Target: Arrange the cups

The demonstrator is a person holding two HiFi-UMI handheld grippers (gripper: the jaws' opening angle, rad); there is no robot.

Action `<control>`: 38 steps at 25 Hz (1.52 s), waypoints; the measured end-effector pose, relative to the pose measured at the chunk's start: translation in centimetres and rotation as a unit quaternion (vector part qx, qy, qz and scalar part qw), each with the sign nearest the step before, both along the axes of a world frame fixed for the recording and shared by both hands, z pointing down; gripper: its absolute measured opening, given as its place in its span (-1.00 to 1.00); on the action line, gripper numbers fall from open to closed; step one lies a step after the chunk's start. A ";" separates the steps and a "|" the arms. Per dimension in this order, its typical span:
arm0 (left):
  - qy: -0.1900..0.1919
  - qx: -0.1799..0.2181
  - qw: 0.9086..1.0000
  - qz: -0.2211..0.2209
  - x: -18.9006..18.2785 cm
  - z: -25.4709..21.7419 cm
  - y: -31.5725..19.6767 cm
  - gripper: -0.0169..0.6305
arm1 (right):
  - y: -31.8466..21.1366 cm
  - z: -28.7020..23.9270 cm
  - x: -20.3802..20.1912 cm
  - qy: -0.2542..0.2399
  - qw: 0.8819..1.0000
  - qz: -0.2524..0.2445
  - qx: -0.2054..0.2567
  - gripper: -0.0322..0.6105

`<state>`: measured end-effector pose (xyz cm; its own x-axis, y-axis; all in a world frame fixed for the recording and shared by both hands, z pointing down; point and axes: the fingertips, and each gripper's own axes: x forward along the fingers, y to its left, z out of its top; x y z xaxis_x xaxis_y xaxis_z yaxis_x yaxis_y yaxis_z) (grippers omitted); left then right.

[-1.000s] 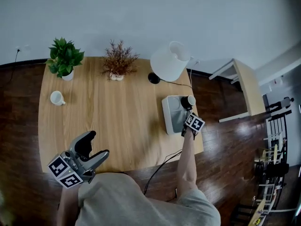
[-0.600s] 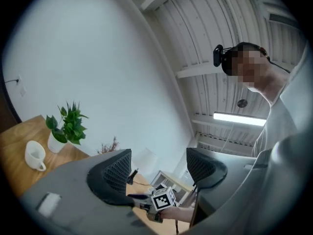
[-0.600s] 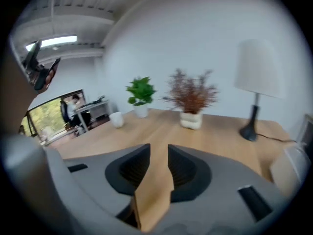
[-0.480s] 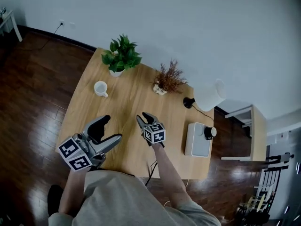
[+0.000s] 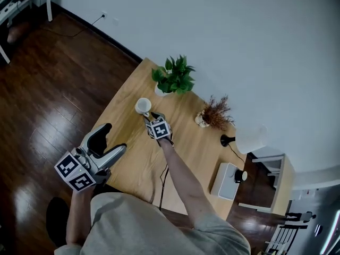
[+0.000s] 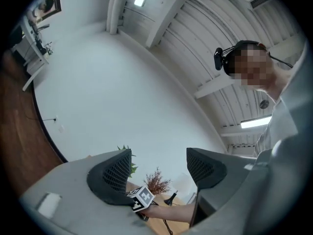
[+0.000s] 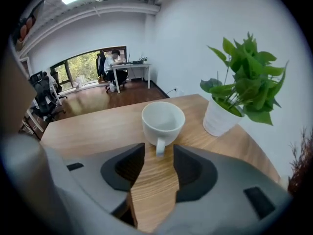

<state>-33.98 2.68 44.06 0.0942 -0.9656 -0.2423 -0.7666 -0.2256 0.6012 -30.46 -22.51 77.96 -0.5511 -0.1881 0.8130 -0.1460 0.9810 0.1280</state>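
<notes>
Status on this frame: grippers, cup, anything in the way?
Left gripper open, empty. Right gripper opening, handle of the cup at its jaw tips, not pressed. Cup upright on table. Potted plant beside it, apart.

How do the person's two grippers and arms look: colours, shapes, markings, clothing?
The left gripper and right gripper have light grey bodies and tapered jaws lined with black mesh-textured pads. Each carries a white cube with black square markers. The person wears a grey short-sleeved shirt. The right gripper's jaws are opening, with the handle of the white cup at their tips.
</notes>
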 end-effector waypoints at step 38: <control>-0.077 0.032 0.905 0.418 35.2 -4.4 -12.6 0.10 | -0.4 -15.0 63.3 -0.194 0.843 0.498 0.053 -0.69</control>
<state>1.20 -9.90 39.66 0.8218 -0.5269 -0.2169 -0.3862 -0.7949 0.4680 32.86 -22.96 62.93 -0.2968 -0.7756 0.5572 -0.9424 0.3320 -0.0398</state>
